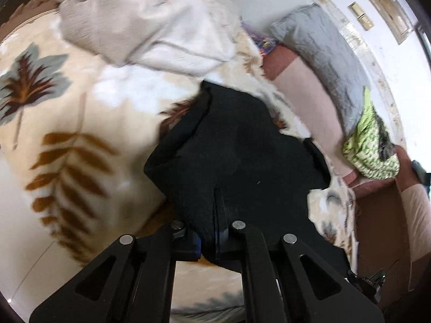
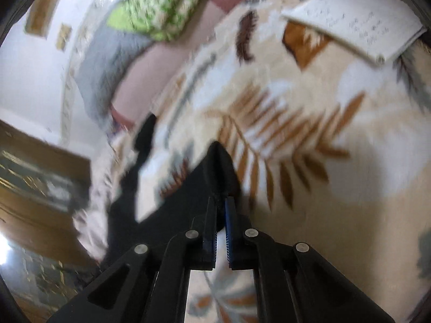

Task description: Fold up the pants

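Observation:
The black pants (image 1: 237, 150) hang bunched over a cream blanket with brown leaf print (image 1: 67, 148). My left gripper (image 1: 215, 215) is shut on the pants' fabric, which drapes over its fingers and hides the tips. In the right wrist view my right gripper (image 2: 221, 204) is shut on another edge of the black pants (image 2: 215, 167), which trail down to the left. Both views are motion-blurred.
A crumpled beige garment (image 1: 140, 27) lies on the blanket at the far side. A grey pillow (image 1: 323, 62) and a green patterned cloth (image 1: 371, 145) lie by the white wall. A white notebook (image 2: 358, 24) lies on the blanket. A wooden cabinet (image 2: 40, 188) stands at the left.

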